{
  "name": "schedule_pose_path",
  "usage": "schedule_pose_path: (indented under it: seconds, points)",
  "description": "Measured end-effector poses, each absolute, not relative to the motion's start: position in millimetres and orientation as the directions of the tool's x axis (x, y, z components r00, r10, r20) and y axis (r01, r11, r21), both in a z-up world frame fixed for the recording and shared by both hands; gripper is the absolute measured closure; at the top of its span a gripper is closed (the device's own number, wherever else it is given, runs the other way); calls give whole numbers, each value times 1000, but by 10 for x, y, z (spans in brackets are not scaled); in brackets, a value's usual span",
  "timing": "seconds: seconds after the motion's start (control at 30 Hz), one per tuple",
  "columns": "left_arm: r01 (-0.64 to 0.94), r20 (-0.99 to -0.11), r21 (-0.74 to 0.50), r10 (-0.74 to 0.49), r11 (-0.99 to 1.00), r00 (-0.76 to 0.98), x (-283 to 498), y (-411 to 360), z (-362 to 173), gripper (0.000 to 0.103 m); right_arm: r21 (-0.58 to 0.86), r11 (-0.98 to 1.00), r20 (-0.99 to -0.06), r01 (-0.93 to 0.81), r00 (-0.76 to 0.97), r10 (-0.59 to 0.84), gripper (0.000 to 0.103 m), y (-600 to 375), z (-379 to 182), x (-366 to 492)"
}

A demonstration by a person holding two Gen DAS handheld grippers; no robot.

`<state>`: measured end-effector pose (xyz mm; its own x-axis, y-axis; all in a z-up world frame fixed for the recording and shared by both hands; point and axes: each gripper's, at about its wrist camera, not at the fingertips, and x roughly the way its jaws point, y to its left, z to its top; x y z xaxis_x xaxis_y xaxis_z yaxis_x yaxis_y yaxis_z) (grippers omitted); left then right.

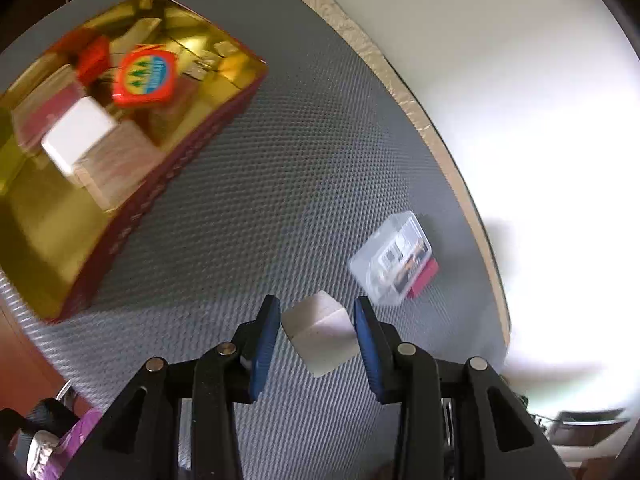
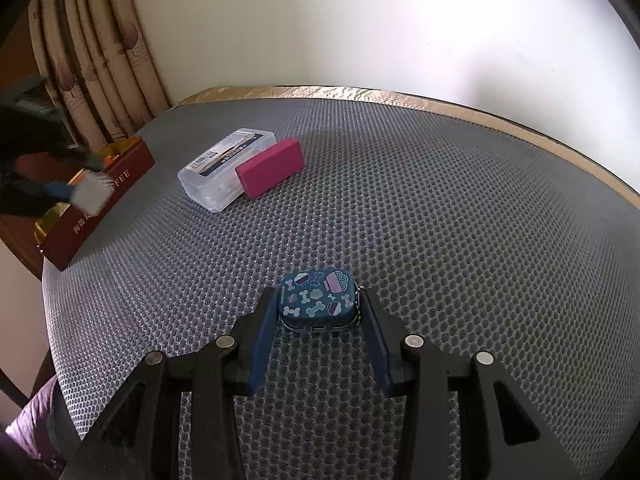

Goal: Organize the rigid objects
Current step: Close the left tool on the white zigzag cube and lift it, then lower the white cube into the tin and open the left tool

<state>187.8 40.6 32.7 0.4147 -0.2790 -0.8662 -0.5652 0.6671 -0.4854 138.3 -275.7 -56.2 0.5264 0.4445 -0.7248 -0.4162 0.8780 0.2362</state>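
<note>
My left gripper (image 1: 317, 322) is shut on a white cube (image 1: 320, 334) and holds it above the grey mat; the right wrist view shows it near the box (image 2: 92, 192). The red box with a gold lining (image 1: 132, 208) lies up left and holds a white cube (image 1: 78, 134), an orange-red tin (image 1: 146, 76) and other small items. My right gripper (image 2: 318, 308) has its blue pads on both sides of a blue patterned tin (image 2: 317, 300) on the mat. A clear plastic case (image 2: 224, 168) and a magenta block (image 2: 270, 172) lie side by side further back.
The grey dotted mat (image 2: 440, 220) covers a round table with a gold edge (image 2: 400, 96) against a white wall. Curtains (image 2: 100, 60) hang at back left. The clear case (image 1: 392, 258) sits near the table edge. Purple fabric (image 2: 32, 420) lies below the table's left side.
</note>
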Motion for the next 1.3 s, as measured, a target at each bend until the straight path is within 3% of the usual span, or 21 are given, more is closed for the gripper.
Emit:
schedule_pose_path:
  seconds: [0.17, 0.33, 0.43, 0.63, 0.9, 1.0, 1.07, 1.17, 1.3]
  points:
    - [-560, -860, -485, -253, 671, 442, 1431, 622, 500, 64, 232, 885, -726, -403, 535, 433, 64, -2763, -563, 1388]
    - [-588, -879, -411, -131, 697, 459, 1126, 1270, 605, 64, 220, 891, -728, -396, 542, 420, 64, -2757, -566, 1386]
    - [-608, -895, -346, -58, 715, 442, 1107, 1603, 576, 64, 214, 894, -730, -393, 544, 414, 64, -2751, -570, 1388]
    - [-629, -926, -279, -30, 726, 376, 971, 2132, 347, 64, 199, 902, -747, -384, 536, 393, 64, -2725, -598, 1406]
    - [-607, -944, -196, 19, 770, 329, 1019, 2143, 104, 64, 187, 904, -757, -385, 530, 382, 64, -2705, -616, 1418]
    - [-598, -941, -112, 110, 793, 321, 1016, 2116, 102, 62, 187, 904, -757, -385, 530, 383, 64, -2705, -616, 1417]
    - [-589, -933, -42, 179, 807, 312, 1016, 2068, 146, 55, 187, 903, -757, -387, 529, 383, 63, -2694, -620, 1428]
    - [-576, -903, 69, 296, 814, 310, 961, 1977, 219, 55, 184, 903, -758, -389, 529, 382, 63, -2683, -622, 1438]
    - [-568, -824, 85, 378, 818, 421, 623, 1782, 402, 55, 178, 902, -761, -393, 526, 379, 63, -2673, -617, 1443]
